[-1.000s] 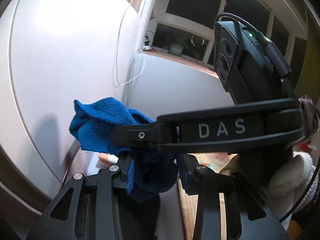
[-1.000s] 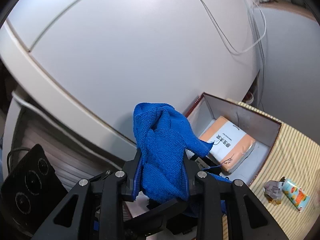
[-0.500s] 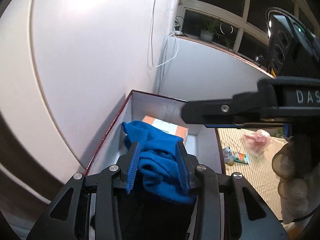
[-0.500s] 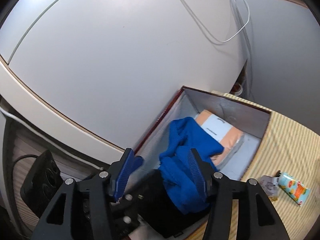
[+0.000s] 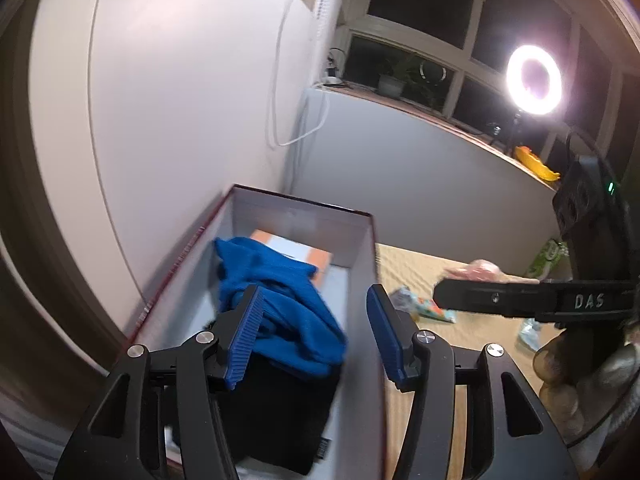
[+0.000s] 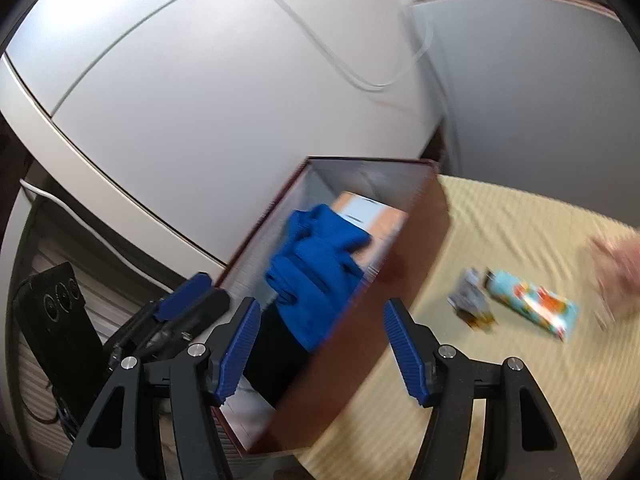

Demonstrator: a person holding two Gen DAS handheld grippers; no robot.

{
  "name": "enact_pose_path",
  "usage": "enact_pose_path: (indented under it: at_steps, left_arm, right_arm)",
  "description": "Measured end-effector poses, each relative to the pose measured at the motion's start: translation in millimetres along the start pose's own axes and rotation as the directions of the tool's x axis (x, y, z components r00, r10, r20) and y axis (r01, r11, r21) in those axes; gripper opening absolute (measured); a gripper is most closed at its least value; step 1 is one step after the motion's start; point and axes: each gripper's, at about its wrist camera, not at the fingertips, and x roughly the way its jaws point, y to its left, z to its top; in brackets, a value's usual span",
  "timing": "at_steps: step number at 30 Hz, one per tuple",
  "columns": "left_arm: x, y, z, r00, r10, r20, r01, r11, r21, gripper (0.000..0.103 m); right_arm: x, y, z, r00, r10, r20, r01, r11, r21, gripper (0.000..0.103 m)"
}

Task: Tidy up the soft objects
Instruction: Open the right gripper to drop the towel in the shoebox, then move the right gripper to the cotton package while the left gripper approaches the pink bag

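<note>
Now the crumpled blue towel (image 5: 280,300) (image 6: 316,268) lies bunched in the maroon box (image 5: 370,264) (image 6: 404,264); left gripper (image 5: 316,336) and right gripper (image 6: 320,348) both spread their fingers, empty.

Indoor artificial light at night; the window panes (image 5: 416,4) are black. In the left wrist view a ring light (image 5: 533,80) glares, blown out to white with a pinkish halo, and the white wall (image 5: 180,80) is evenly lit with soft grey falloff. Both fisheye views bend straight edges and darken to a black vignette at the corners. Motion blur smears the right wrist view, most strongly on the striped mat (image 6: 520,360) and the snack packet (image 6: 532,304).
</note>
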Motion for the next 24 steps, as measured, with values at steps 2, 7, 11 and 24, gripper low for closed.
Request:
enact_pose_path:
  at_steps: [2, 7, 11, 24]
  left_arm:
    - [-4.4, -9.5, -2.6, 1.000, -0.023, 0.001, 0.023, 1.000, 0.008, 0.054]
    - [-14.0, -32.8, -9.6, 0.998, -0.064, 0.008, 0.064, 0.997, 0.034, 0.060]
    - [-14.3, -55.8, -16.6, 0.994, -0.110, -0.003, 0.110, 0.992, 0.065, 0.060]
    - [13.8, -136.4, -33.8, 0.976, -0.195, -0.100, 0.211, 0.961, 0.179, 0.065]
  right_arm:
    - [-9.8, -11.6, -9.8, 1.000, -0.006, 0.008, 0.006, 1.000, 0.021, 0.065]
    - [-48.2, -50.0, -41.4, 0.999, -0.035, 0.039, 0.032, 0.997, 0.077, 0.066]
    - [-82.1, -79.8, -61.5, 0.994, -0.085, 0.070, 0.077, 0.992, 0.104, 0.066]
    - [-175.2, -185.1, -114.5, 0.949, -0.299, 0.103, 0.260, 0.922, 0.288, 0.069]
